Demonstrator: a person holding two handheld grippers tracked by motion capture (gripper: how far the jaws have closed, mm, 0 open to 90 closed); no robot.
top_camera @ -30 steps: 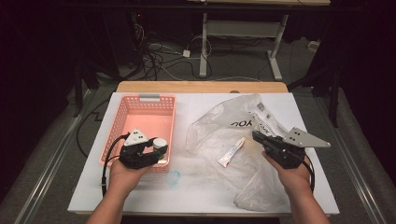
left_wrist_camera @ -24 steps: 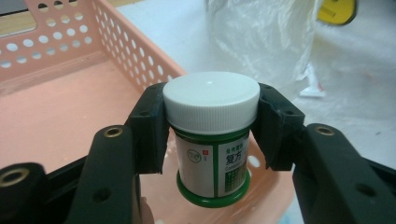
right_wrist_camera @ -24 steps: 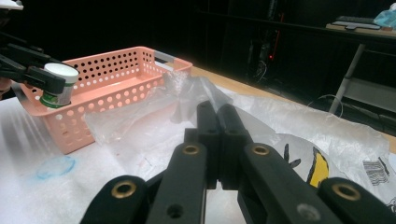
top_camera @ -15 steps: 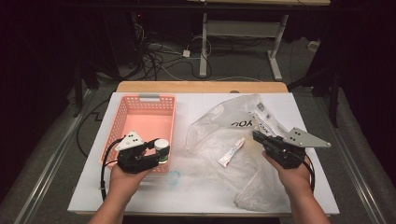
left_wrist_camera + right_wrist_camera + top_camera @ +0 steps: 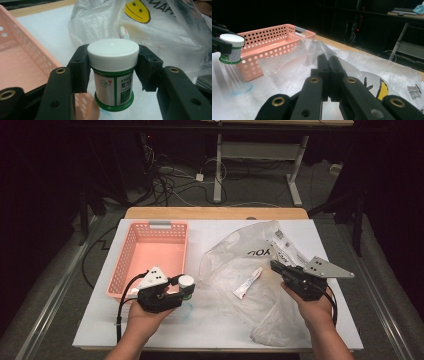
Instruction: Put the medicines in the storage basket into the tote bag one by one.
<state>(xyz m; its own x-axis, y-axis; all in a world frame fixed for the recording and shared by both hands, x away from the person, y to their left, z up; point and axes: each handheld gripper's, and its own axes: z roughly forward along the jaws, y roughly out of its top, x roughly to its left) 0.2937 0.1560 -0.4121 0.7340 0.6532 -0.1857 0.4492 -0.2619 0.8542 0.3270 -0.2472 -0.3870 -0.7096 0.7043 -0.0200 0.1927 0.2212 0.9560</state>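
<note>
Near the surface's front-left corner, our left hand-held gripper (image 5: 113,65) clamps a light, rigid, slippery medicine jar (image 5: 113,75) by its ribbed white cap (image 5: 113,53), while our right hand-held gripper (image 5: 328,62) rests fully closed, empty.

My left hand-held gripper (image 5: 113,65) covers both sides of the jar's (image 5: 113,75) white cap, and the label's print is too small for me to read. The basket (image 5: 22,60) runs off the left edge of my left gripper view. From above, the plastic bag (image 5: 250,270) veils the small tube (image 5: 248,283), so its lettering stays unreadable. In my right gripper view, my right hand-held gripper (image 5: 328,65) blocks part of the bag, and the barcode is cut by the right edge.
</note>
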